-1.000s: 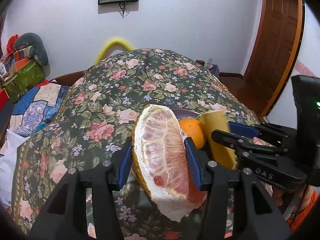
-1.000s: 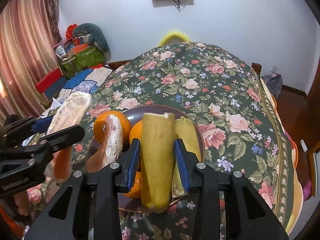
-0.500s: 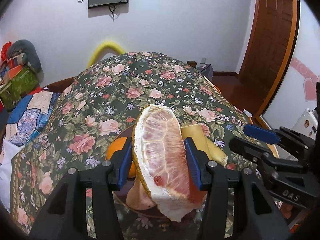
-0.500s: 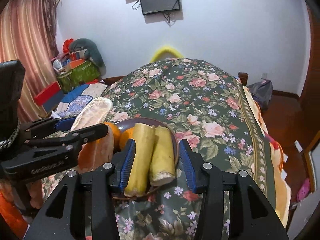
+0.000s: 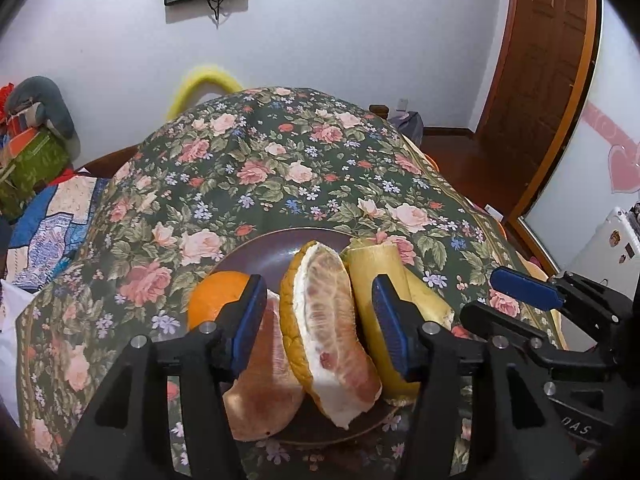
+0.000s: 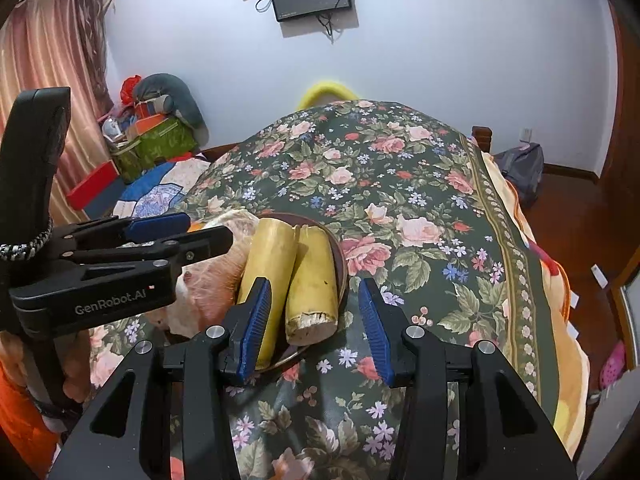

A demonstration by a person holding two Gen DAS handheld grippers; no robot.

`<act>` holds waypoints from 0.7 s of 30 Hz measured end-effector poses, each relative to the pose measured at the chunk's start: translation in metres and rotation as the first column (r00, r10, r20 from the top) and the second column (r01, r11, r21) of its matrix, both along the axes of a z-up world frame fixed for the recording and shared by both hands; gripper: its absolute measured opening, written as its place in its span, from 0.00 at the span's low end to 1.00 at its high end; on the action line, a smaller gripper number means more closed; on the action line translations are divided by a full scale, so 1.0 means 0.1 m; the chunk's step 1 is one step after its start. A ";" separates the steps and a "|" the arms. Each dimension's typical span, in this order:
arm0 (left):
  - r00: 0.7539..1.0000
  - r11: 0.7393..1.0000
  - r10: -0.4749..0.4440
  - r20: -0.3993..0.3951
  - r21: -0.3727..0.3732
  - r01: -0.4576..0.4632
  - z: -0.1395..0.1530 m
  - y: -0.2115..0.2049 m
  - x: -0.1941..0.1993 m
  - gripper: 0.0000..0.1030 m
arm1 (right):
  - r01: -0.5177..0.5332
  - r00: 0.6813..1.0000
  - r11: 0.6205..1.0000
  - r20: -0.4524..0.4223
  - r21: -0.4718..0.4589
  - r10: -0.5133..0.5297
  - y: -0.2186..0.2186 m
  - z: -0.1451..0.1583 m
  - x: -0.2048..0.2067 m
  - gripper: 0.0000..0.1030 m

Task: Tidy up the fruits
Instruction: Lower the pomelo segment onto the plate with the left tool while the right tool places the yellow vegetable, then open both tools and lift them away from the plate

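Resting on plate (image 5: 256,250): two pomelo wedges (image 5: 332,332) (one orange (image 5: 216,300)).

Both the left gripper (image 5: 320,320) and the right gripper (image 6: 314,320) are black plastic with ribbed blue pads (image 6: 256,320), silver screws, and white "GenRobot.AI" lettering; a braided cord wraps one handle.
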State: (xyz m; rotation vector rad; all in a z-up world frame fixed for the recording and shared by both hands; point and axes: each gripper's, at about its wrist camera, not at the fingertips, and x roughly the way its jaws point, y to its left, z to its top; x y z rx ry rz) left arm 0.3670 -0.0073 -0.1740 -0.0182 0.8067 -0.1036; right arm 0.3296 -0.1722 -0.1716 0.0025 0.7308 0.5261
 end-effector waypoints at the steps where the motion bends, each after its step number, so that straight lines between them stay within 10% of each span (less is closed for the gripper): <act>1: 1.000 1.000 0.000 0.002 0.001 0.000 0.02 0.00 -0.02 0.54 | -0.001 1.000 1.000 0.002 0.001 0.001 0.00 0.01 -0.02 0.41; 21: 0.999 0.999 0.046 -0.013 -0.016 -0.046 0.14 0.33 -0.94 0.61 | -0.031 0.999 0.998 0.031 -0.061 0.033 0.20 0.19 -0.62 0.41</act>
